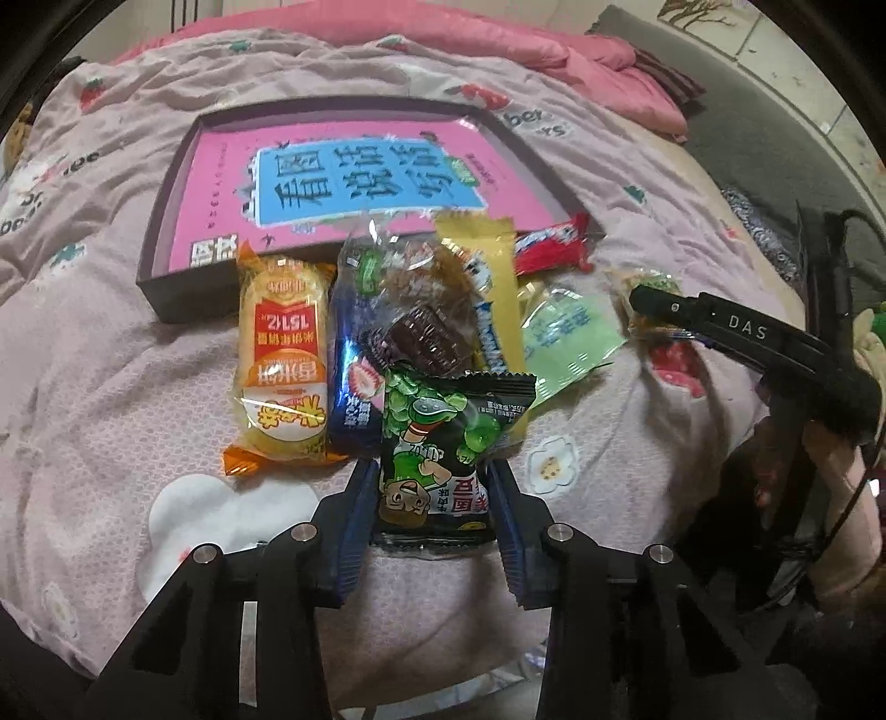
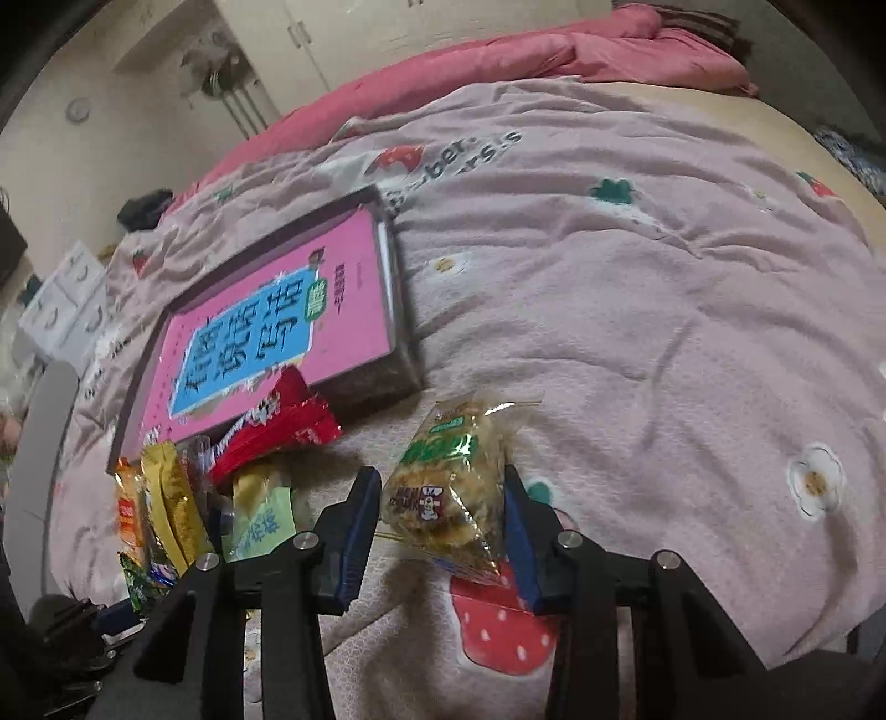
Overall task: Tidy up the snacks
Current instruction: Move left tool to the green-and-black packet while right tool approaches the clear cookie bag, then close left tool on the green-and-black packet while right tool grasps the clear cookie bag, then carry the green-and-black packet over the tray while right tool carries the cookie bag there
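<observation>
My left gripper (image 1: 433,471) is shut on a black-and-green pea snack packet (image 1: 443,443), held at the near end of a snack pile: a yellow rice-cracker pack (image 1: 279,360), a blue pack (image 1: 351,354), a clear pack with a brown cake (image 1: 423,315), a yellow bar (image 1: 487,277), a red pack (image 1: 551,243) and a pale green pack (image 1: 570,338). My right gripper (image 2: 443,482) is shut on a clear crispy-snack packet (image 2: 451,482); it shows from the side in the left wrist view (image 1: 664,310). A dark tray (image 1: 166,243) with a pink book (image 1: 354,177) lies behind the pile.
Everything lies on a pink quilted bedspread (image 2: 637,288). A rumpled pink blanket (image 1: 498,50) runs along the far side. The tray (image 2: 407,354) and the red pack (image 2: 277,426) sit left of my right gripper. White drawers (image 2: 66,299) stand beyond the bed.
</observation>
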Demonstrator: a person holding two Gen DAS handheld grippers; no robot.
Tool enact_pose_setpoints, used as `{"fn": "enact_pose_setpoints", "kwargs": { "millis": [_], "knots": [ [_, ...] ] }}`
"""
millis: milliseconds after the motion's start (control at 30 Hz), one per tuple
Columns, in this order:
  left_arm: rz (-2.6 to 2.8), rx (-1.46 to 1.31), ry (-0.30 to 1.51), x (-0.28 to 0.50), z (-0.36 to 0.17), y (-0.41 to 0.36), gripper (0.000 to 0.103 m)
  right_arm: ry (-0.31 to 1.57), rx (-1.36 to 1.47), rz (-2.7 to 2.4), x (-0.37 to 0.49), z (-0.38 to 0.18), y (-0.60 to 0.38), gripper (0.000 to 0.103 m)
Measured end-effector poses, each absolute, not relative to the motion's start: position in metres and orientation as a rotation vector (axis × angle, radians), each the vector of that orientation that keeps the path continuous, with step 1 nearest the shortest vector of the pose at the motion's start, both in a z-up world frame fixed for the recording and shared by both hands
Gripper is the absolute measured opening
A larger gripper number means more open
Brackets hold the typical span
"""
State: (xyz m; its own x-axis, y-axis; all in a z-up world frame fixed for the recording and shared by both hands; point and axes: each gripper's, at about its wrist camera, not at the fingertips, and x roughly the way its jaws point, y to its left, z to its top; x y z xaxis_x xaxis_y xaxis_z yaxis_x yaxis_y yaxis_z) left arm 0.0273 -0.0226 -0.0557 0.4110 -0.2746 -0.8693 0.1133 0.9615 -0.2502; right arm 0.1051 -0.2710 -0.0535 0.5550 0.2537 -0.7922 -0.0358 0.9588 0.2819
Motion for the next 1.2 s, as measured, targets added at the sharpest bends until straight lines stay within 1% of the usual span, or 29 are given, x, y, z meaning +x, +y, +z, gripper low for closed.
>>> {"fn": "enact_pose_setpoints", "kwargs": {
  "millis": [267, 667, 1200],
  "knots": [
    [-0.248, -0.165, 1.040, 0.021, -0.031, -0.014, 0.042, 0.888, 0.230, 0.198, 0.099, -0.035, -0.267, 0.042],
    [-0.181, -0.174, 0.939, 0.028, -0.008, 0.005, 0.042, 0.715, 0.157, 0.312, 0.090, -0.001, -0.245, 0.042],
    [-0.063, -0.218, 0.838, 0.061, 0.011, 0.047, 0.042, 0.664, 0.138, 0.372, 0.110, 0.007, -0.229, 0.042]
  ]
}}
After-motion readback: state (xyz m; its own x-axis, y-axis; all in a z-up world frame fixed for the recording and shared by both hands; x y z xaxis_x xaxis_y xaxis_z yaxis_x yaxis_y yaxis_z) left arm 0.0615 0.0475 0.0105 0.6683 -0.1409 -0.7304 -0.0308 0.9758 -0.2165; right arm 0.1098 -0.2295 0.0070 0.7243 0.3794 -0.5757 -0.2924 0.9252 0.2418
